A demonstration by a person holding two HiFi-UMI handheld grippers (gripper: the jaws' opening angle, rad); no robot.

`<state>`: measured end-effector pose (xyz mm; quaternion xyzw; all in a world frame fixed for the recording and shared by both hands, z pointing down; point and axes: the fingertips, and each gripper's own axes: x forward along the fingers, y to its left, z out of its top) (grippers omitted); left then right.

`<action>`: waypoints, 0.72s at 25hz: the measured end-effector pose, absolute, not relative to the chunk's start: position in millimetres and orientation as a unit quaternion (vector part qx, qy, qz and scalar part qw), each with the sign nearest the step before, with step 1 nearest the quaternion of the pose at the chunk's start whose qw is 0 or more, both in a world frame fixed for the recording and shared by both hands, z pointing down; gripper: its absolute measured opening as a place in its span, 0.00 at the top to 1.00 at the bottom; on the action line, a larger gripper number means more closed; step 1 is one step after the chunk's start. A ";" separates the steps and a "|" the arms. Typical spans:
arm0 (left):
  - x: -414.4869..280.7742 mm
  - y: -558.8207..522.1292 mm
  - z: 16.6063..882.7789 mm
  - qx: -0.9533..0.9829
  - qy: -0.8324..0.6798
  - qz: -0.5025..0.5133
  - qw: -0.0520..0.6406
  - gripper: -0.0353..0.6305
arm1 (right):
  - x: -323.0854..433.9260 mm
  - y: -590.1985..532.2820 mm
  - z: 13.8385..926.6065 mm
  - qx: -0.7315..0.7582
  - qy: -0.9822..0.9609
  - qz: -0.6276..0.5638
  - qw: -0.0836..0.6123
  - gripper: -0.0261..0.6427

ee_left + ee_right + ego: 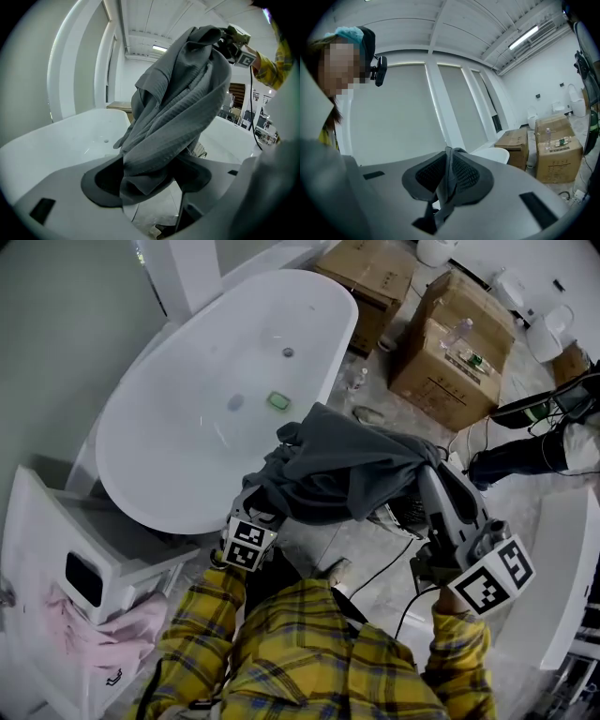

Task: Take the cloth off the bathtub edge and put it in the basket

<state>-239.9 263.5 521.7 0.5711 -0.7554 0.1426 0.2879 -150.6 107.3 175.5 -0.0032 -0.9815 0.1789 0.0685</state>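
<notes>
1. The cloth (347, 474) is held bunched in the air, near the rim of the bathtub (187, 418).
2. The right gripper (447, 176) is clamped on a fold at the cloth's top.
3. The left gripper (150, 174) is set lower, with its jaws wide apart. The cloth's hanging end is draped between them, unpressed.
4. Cardboard boxes (455, 352) are noted on the floor beyond the bathtub.

From the head view, the cloth (347, 470) drapes over my left hand-held gripper (151, 178), so its jaws are buried there. The little green thing (278, 400) in the bathtub (178, 437) is too small to tell.
</notes>
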 end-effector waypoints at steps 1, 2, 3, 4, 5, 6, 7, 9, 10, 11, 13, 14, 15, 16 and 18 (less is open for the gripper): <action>-239.7 253.4 522.6 0.575 -0.753 0.143 0.287 0.46 | -146.6 103.4 174.4 0.001 -0.982 0.179 0.068 0.87; -239.4 243.5 522.6 0.578 -0.751 0.142 0.286 0.46 | -142.5 99.7 173.5 0.005 -0.982 0.178 0.068 0.87; -238.8 234.6 522.6 0.581 -0.749 0.141 0.286 0.48 | -138.3 96.2 172.8 0.010 -0.982 0.177 0.068 0.87; -238.0 227.2 522.8 0.582 -0.748 0.139 0.287 0.52 | -133.9 93.0 172.2 0.015 -0.982 0.175 0.068 0.87; -237.6 220.8 523.5 0.581 -0.748 0.137 0.289 0.55 | -129.2 89.9 171.7 0.020 -0.982 0.174 0.067 0.87; -237.7 214.8 524.2 0.579 -0.750 0.132 0.290 0.59 | -124.3 86.8 171.2 0.025 -0.982 0.172 0.067 0.87; -238.5 208.2 523.5 0.577 -0.753 0.126 0.290 0.62 | -119.4 83.5 170.6 0.030 -0.983 0.171 0.066 0.87; -241.3 193.8 518.1 0.572 -0.760 0.112 0.287 0.72 | -110.0 76.3 169.6 0.039 -0.983 0.170 0.063 0.87; -243.1 186.6 514.6 0.569 -0.764 0.104 0.286 0.78 | -105.7 72.6 169.2 0.043 -0.983 0.170 0.061 0.87; -245.4 179.3 510.8 0.565 -0.768 0.097 0.285 0.81 | -101.8 68.9 168.9 0.047 -0.983 0.170 0.059 0.87; -251.3 164.8 501.6 0.557 -0.777 0.079 0.283 0.85 | -94.8 61.0 168.1 0.055 -0.982 0.170 0.056 0.87; -254.9 157.8 495.8 0.552 -0.782 0.066 0.282 0.86 | -91.4 57.1 167.7 0.059 -0.982 0.170 0.054 0.87; -259.0 151.4 489.0 0.548 -0.787 0.048 0.280 0.86 | -88.1 53.2 167.4 0.064 -0.982 0.171 0.051 0.87; -263.6 145.6 480.7 0.544 -0.792 0.029 0.277 0.87 | -84.8 49.5 167.3 0.068 -0.982 0.171 0.049 0.87; -273.2 133.6 459.5 0.540 -0.799 -0.010 0.263 0.87 | -78.1 41.6 167.1 0.078 -0.981 0.174 0.042 0.87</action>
